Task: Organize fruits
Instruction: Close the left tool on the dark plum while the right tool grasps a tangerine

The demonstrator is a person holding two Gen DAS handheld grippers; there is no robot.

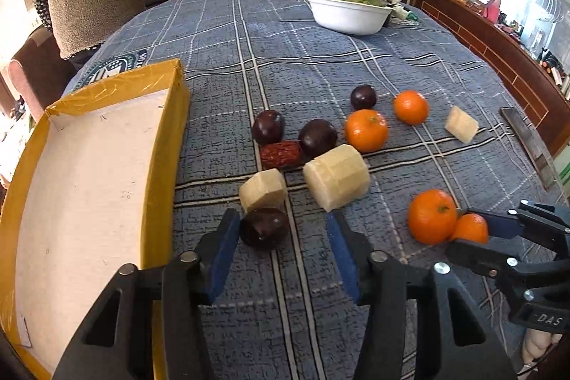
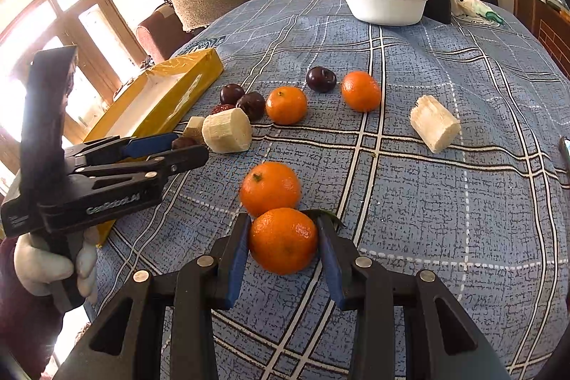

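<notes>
Left gripper (image 1: 281,232): black jaws with blue pads, partly open; a glossy dark purple plum (image 1: 264,228) sits between them, touching the left pad, the right pad standing clear.
Right gripper (image 2: 283,246): both blue pads press the sides of a round, dimpled orange mandarin (image 2: 283,240), which rests on the cloth.
Neighbouring mandarin (image 2: 269,188): same pebbled skin, touching the gripped one on its far side.
Other fruit: two more mandarins (image 1: 366,130), three more smooth plums (image 1: 317,137), one wrinkled red date (image 1: 280,154), scattered mid-table.
Pale chunks (image 1: 336,180): three cream, faceted, fibrous cylinders, cut flat at the ends.
Yellow cardboard box (image 1: 167,145): shallow, taped glossy edges, white matte floor, standing to the left of the fruit.
White bowl (image 1: 347,14): smooth plastic, at the far edge, filled with ruffled green leaves.
Tablecloth (image 1: 320,59): blue woven fabric, white and dark plaid lines.
</notes>
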